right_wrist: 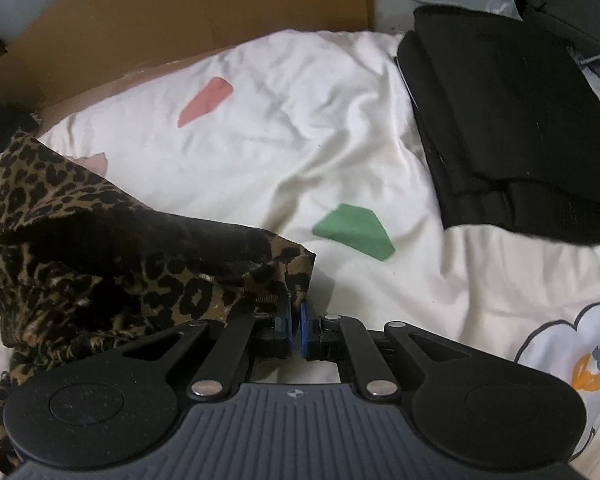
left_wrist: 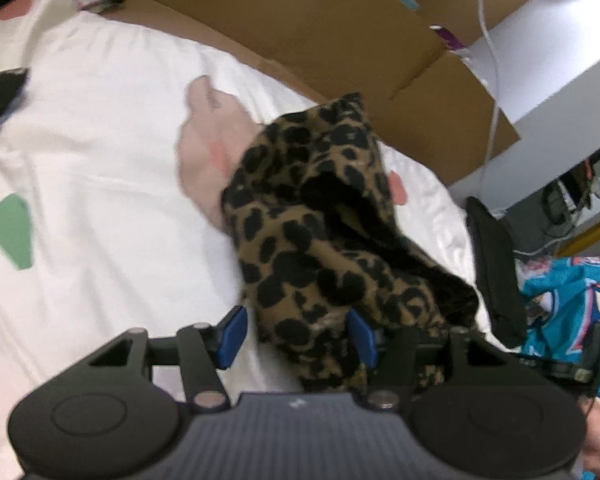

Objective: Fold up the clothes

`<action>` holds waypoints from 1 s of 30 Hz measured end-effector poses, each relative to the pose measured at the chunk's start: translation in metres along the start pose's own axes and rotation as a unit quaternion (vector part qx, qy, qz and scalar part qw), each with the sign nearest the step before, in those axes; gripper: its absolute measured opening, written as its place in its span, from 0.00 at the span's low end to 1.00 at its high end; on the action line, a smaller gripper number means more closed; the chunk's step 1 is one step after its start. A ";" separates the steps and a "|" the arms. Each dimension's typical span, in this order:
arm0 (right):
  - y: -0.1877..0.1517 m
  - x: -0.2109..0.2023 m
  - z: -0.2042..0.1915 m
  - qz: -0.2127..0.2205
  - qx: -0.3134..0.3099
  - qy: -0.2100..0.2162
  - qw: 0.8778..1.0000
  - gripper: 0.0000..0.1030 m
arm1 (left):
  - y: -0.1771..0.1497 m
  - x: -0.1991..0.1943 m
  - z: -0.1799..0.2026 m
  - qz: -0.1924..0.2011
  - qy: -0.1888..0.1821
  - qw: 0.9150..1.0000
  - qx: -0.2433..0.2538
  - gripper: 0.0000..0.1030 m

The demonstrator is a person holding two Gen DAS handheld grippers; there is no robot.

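Right now, as I see it:
Left hand-held gripper point(left_wrist: 296, 338): my blue pads point(left_wrist: 233, 336) stand apart, with a bunch of the leopard-print garment point(left_wrist: 324, 240) lying between them and draped over the right-side pad; nothing pinches the cloth.
Right hand-held gripper point(right_wrist: 296, 326): my pads are drawn together, clamped on a corner edge of the leopard-print garment point(right_wrist: 100, 248), which spreads away to the left in my wrist view.
Leopard-print garment: it is bunched and rumpled, tan with black spots, a dark inner fold showing; it hangs between my two grippers and sags over the bed at its lower left in the right view.
Bed sheet point(right_wrist: 300, 152): white and creased, printed with a green patch point(right_wrist: 354, 230), a pink patch point(right_wrist: 206, 100) and a cartoon cloud shape point(right_wrist: 572, 344) at the right edge.
Folded black garment point(right_wrist: 512, 120): it lies on the bed to the upper right in my right view, well apart from the leopard cloth.
Cardboard box point(left_wrist: 332, 40): brown flaps run along the far side of the bed.
Teal printed fabric point(left_wrist: 572, 300): it lies at the right edge of my left view, beside a black piece point(left_wrist: 496, 276) whose kind I cannot tell.
White cable point(left_wrist: 494, 68): it runs down past the cardboard.
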State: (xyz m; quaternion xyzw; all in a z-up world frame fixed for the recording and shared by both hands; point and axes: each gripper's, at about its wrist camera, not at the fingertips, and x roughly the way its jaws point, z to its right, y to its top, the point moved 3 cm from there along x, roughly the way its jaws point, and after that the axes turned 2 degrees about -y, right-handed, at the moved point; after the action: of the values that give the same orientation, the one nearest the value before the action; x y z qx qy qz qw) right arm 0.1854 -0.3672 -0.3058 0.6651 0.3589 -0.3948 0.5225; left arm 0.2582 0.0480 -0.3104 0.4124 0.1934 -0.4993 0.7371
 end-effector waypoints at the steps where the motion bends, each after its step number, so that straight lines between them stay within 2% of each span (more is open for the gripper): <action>1: -0.001 0.000 0.001 -0.001 0.000 0.001 1.000 0.03 | 0.001 0.002 0.003 -0.001 -0.005 1.000 0.004 0.56; 3: -0.001 -0.001 0.001 0.002 -0.001 0.006 1.000 0.03 | 0.004 0.004 0.007 -0.001 -0.015 1.000 0.004 0.52; 6: -0.001 -0.013 0.001 0.017 0.000 0.013 1.000 0.07 | 0.006 0.004 0.012 -0.001 -0.034 0.999 -0.001 0.31; 8: 0.000 -0.024 0.000 0.032 -0.003 0.016 0.999 0.12 | 0.008 0.001 0.018 0.000 -0.051 0.999 0.002 0.12; 9: 0.001 -0.031 0.000 0.039 -0.004 0.018 0.999 0.14 | 0.008 -0.001 0.022 0.002 -0.062 0.998 0.006 0.11; 11: 0.000 -0.045 0.000 0.054 0.000 0.025 0.998 0.33 | 0.010 -0.006 0.036 0.008 -0.084 0.996 0.022 0.10; 13: -0.002 -0.058 0.002 0.066 0.007 0.035 0.997 0.42 | 0.012 -0.010 0.051 0.011 -0.102 0.994 0.041 0.10; 19: -0.024 -0.076 0.000 0.061 0.020 0.059 0.996 0.42 | 0.018 0.008 0.101 -0.013 -0.104 0.987 0.124 0.11; 25: -0.048 -0.081 0.002 0.053 0.040 0.082 0.994 0.42 | 0.028 0.033 0.133 -0.027 -0.096 0.981 0.165 0.11; 30: -0.063 -0.079 0.011 0.055 0.081 0.105 0.990 0.42 | 0.034 0.040 0.147 -0.042 -0.070 0.978 0.190 0.11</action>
State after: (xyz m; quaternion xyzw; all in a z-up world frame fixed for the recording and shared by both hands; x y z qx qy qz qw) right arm 0.0939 -0.3710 -0.2621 0.7615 0.3421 -0.3209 0.4473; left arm 0.2874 -0.0867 -0.2380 0.5006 0.0598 -0.5852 0.6351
